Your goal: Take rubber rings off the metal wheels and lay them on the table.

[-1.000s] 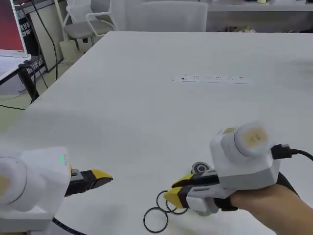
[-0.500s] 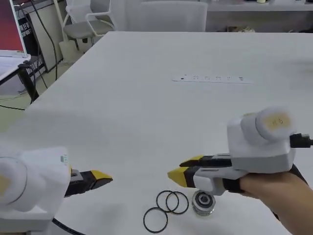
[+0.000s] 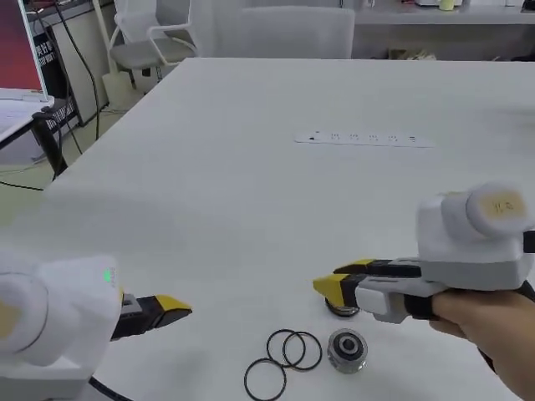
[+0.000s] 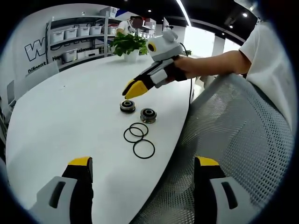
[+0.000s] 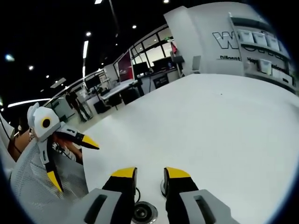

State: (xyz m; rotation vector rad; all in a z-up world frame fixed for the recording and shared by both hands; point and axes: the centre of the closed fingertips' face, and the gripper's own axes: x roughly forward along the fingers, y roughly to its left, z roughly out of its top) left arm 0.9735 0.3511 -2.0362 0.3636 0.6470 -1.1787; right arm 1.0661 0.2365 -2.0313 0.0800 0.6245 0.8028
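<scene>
Three black rubber rings (image 3: 284, 357) lie loose near the table's front edge, two overlapping and one apart; the left gripper view has the rings (image 4: 138, 139) too. A metal wheel (image 3: 346, 348) lies just right of them. A second, darker-rimmed wheel (image 3: 341, 310) sits partly under my right gripper (image 3: 330, 286), which hovers above it, narrowly open and holding nothing. From the right gripper view (image 5: 150, 173) the near wheel (image 5: 144, 212) sits between the jaws. My left gripper (image 3: 171, 309) rests at the lower left, its jaws wide open (image 4: 144, 163) and aimed at the rings.
A white power strip (image 3: 364, 135) lies flat on the table (image 3: 251, 184) further back. Chairs (image 3: 150, 38) stand beyond the far edge. A mesh chair back (image 4: 233, 126) stands right of the table edge in the left gripper view.
My right gripper has risen off the rings and drawn back to the right, uncovering the near wheel and the rings. The left gripper has stayed put.
</scene>
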